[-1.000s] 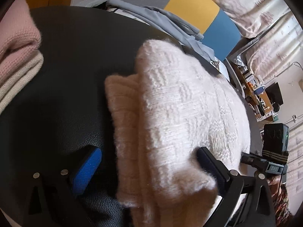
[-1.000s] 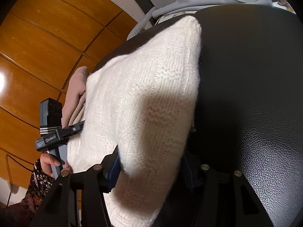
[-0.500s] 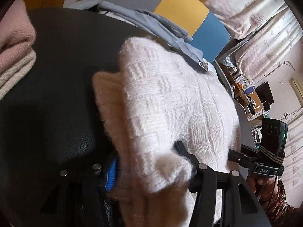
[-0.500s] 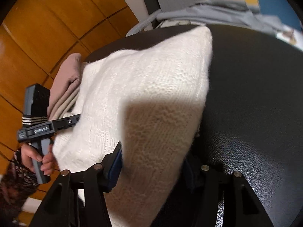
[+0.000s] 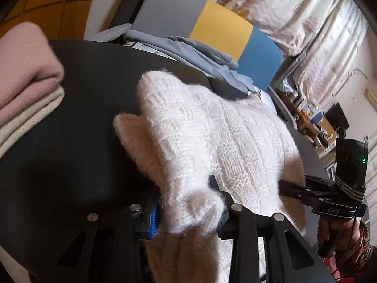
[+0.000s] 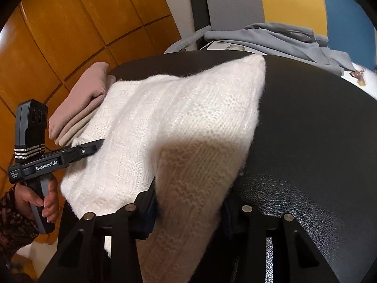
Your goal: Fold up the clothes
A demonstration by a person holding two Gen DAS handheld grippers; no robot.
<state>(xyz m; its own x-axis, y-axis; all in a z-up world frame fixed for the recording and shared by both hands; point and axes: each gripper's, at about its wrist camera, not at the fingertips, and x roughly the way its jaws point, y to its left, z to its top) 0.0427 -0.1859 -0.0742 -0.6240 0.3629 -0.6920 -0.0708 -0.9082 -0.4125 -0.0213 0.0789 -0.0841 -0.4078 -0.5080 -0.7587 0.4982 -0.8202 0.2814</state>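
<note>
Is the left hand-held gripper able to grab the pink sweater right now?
Probably not yet. The left hand-held gripper is shut on the white sweater, jaws just closed on it. The pink sweater lies apart across bare black tabletop; it must let go first.

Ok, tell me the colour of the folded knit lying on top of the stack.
Dusty pink; clearest in the left wrist view.

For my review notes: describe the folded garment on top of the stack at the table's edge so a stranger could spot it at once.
Start at the black leather-look table, where both grippers clamp a fluffy white sweater. At its edge by the orange wooden wall sits a short folded stack. The pink sweater lies on top: smooth, fine knit, dusty pink, unlike the beige garment beneath it.
</note>
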